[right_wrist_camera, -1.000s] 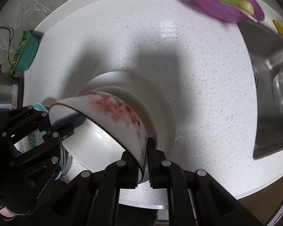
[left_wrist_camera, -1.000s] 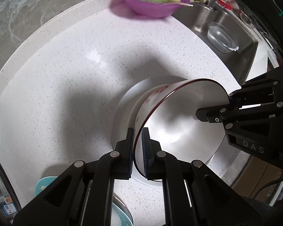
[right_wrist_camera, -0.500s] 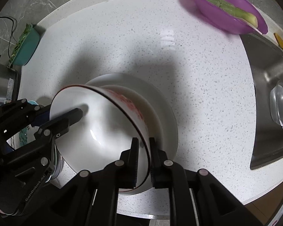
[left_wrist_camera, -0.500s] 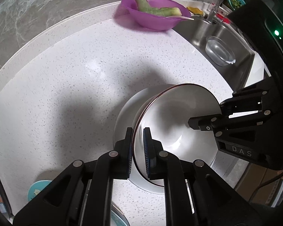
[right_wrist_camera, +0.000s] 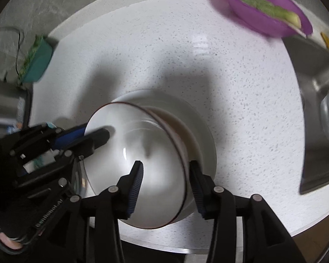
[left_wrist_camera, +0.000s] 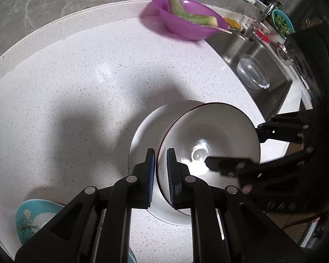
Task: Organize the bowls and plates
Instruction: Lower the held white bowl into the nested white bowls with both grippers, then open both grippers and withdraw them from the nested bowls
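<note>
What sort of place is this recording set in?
A home kitchen, most likely: a speckled white counter beside a steel sink with a tap, and a purple bowl holding cut vegetables.

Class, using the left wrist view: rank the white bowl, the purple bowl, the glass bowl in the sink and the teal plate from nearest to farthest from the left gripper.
1. White bowl: its rim sits between the left gripper's fingers.
2. Teal plate: lower left, on the counter.
3. Glass bowl: right, in the sink.
4. Purple bowl: top, at the counter's far edge.

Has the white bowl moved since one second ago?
Yes. The white bowl was tipped steeply above the white plate; now it sits nearly level on it.
</note>
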The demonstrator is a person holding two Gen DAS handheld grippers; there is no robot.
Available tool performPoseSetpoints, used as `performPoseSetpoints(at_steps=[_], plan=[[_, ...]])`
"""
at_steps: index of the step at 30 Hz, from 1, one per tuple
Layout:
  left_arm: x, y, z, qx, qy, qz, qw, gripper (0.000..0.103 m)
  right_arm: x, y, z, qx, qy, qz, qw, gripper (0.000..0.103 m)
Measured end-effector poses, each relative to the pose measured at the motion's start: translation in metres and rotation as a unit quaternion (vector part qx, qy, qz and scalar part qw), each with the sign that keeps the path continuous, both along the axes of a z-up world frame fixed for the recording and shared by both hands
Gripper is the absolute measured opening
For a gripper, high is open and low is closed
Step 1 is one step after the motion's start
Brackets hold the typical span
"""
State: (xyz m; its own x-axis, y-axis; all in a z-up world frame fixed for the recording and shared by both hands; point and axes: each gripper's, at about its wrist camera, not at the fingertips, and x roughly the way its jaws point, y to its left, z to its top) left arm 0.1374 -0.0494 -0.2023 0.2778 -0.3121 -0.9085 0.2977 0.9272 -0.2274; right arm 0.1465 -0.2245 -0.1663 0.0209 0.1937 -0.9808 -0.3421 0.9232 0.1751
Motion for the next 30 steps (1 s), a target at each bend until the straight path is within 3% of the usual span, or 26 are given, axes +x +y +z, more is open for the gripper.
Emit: performPoseSetpoints(at_steps=[6, 8, 10, 15, 22, 26, 30], plan=[[-0.006, 0.011, 0.007, -0.021, 0.001, 0.03, 0.9993, 0.01, -0.011, 0.016, -0.001, -0.045, -0.034, 0.05, 0.997, 0.056], [-0.009, 0.016, 0.008, -0.033, 0.002, 0.042, 0.9986, 0.015, -0.016, 0.02, -0.001, -0.058, -0.048, 0.068, 0.995, 0.057], [-0.013, 0.023, 0.01, -0.044, 0.002, 0.059, 0.9973, 0.019, -0.024, 0.028, -0.001, -0.085, -0.073, 0.103, 0.988, 0.06], [-0.02, 0.035, 0.008, -0.064, 0.008, 0.087, 0.9941, 0.019, -0.037, 0.039, -0.004, -0.119, -0.102, 0.148, 0.976, 0.071], [-0.028, 0.056, 0.009, -0.087, 0.013, 0.132, 0.9874, 0.021, -0.046, 0.051, -0.006, -0.188, -0.162, 0.21, 0.946, 0.078], [-0.034, 0.064, 0.002, -0.094, 0.028, 0.145, 0.9847, 0.023, -0.041, 0.046, -0.005, -0.144, -0.139, 0.203, 0.958, 0.08], [-0.037, 0.073, 0.005, -0.069, 0.017, 0.162, 0.9842, 0.023, -0.029, 0.028, 0.01, -0.068, -0.118, 0.18, 0.974, 0.08]])
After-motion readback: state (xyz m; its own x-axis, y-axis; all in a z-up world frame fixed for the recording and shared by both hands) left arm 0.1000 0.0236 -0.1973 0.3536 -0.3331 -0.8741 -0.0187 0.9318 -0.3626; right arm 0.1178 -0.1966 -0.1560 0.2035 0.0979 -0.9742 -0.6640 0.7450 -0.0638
